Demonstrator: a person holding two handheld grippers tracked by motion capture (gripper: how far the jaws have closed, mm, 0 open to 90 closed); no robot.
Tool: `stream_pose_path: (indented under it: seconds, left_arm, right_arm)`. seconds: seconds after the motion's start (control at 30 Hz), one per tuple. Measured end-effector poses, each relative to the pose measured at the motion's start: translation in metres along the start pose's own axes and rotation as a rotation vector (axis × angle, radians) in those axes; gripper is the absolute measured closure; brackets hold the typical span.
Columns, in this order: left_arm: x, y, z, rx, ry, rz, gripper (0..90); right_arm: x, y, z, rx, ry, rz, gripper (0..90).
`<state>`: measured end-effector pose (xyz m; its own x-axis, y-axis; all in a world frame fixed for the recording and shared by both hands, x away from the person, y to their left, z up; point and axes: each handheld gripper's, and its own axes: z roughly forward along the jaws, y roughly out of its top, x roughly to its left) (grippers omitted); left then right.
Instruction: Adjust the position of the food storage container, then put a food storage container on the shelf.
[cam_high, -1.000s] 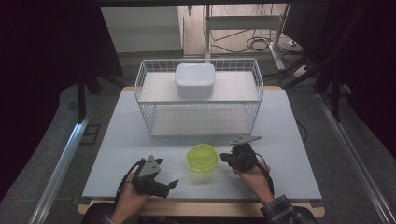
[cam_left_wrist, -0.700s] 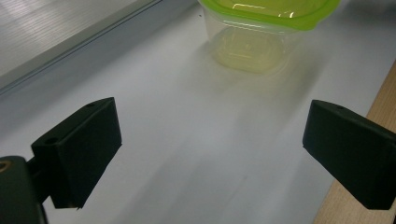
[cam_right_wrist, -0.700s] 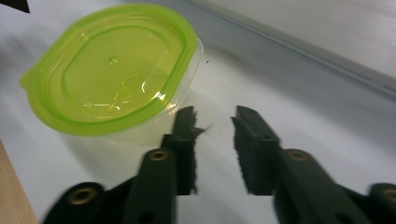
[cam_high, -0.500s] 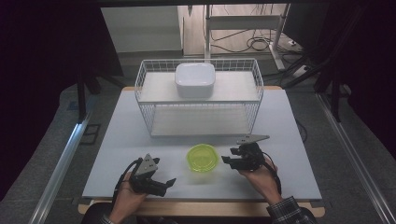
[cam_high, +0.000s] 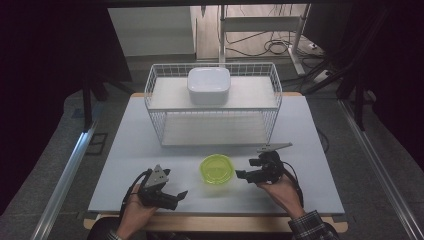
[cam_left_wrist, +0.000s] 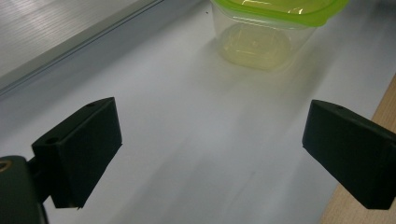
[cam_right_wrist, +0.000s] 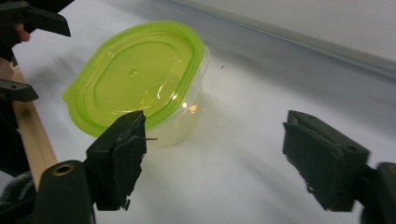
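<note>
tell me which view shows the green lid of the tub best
The right gripper view: the lid shows whole, close up, seated on the clear tub. The left gripper view cuts it off at the top edge. The high view shows it whole but small.

One green-lidded container, one white bowl

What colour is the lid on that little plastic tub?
Bright lime green lid; clearest in the right gripper view.

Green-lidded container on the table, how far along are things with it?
Nothing looks done yet: the green-lidded container sits lid on, on the table, ungripped. In hand: the right claw is open beside it; the left claw is open, farther off. Gripping and any moving remain.
</note>
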<state>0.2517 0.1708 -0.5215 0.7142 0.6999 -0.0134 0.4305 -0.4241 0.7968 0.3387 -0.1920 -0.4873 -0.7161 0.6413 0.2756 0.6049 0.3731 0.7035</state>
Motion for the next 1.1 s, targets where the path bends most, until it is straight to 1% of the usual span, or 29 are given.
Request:
stream_pose_path:
  seconds: [0.1, 0.27, 0.37, 0.47, 0.6, 0.63, 0.67, 0.73, 0.77, 0.8, 0.87, 0.9, 0.93, 0.97, 1.0, 1.1]
  left_arm:
    - [0.0, 0.0, 0.0, 0.0, 0.0, 0.001, 4.4]
    - [0.001, 0.0, 0.0, 0.0, 0.0, -0.003, 4.4]
    - [0.0, 0.0, 0.001, 0.003, 0.001, 0.001, 4.4]
    - [0.0, 0.0, 0.001, 0.004, 0.002, 0.002, 4.4]
    - [0.0, 0.0, 0.001, 0.006, 0.002, 0.0, 4.4]
    - [0.0, 0.0, 0.001, 0.005, 0.002, 0.001, 4.4]
    - [0.0, 0.0, 0.001, 0.006, 0.002, 0.002, 4.4]
    - [0.0, 0.0, 0.001, 0.009, 0.002, 0.005, 4.4]
    - [0.0, 0.0, 0.002, 0.011, 0.002, 0.006, 4.4]
    - [0.0, 0.0, 0.002, 0.013, 0.002, 0.007, 4.4]
    - [0.0, 0.0, 0.002, 0.013, 0.002, 0.007, 4.4]
    - [0.0, 0.0, 0.002, 0.014, 0.001, 0.007, 4.4]
    - [0.0, 0.0, 0.002, 0.013, 0.001, 0.007, 4.4]
    - [0.0, -0.001, 0.002, 0.013, 0.001, 0.005, 4.4]
    - [0.0, -0.001, 0.002, 0.013, 0.001, 0.005, 4.4]
    - [0.0, -0.001, 0.003, 0.015, 0.0, 0.006, 4.4]
  right_arm:
    - [0.001, 0.0, 0.0, 0.004, -0.005, -0.002, 18.3]
    - [0.004, 0.002, 0.001, 0.004, -0.013, -0.002, 18.9]
    - [0.004, 0.003, 0.002, 0.004, -0.004, 0.004, 22.3]
    - [0.006, 0.006, 0.003, -0.012, 0.003, 0.016, 27.6]
    - [0.005, 0.01, 0.006, -0.027, 0.03, 0.038, 36.1]
    - [0.004, 0.012, 0.01, -0.029, 0.056, 0.066, 39.5]
    - [0.004, 0.012, 0.01, -0.029, 0.056, 0.066, 39.5]
    - [0.001, 0.013, 0.014, -0.027, 0.076, 0.097, 43.4]
    - [-0.002, 0.014, 0.017, -0.019, 0.088, 0.134, 47.7]
    - [-0.002, 0.014, 0.017, -0.019, 0.088, 0.134, 47.7]
    - [-0.007, 0.016, 0.021, -0.014, 0.119, 0.178, 51.3]
    - [-0.009, 0.017, 0.022, -0.012, 0.131, 0.193, 53.3]
    - [-0.011, 0.018, 0.024, -0.005, 0.135, 0.21, 55.0]
    - [-0.015, 0.019, 0.027, 0.0, 0.159, 0.238, 58.5]
    - [-0.015, 0.019, 0.027, 0.0, 0.159, 0.238, 58.5]
    - [-0.02, 0.02, 0.033, 0.008, 0.203, 0.281, 63.1]
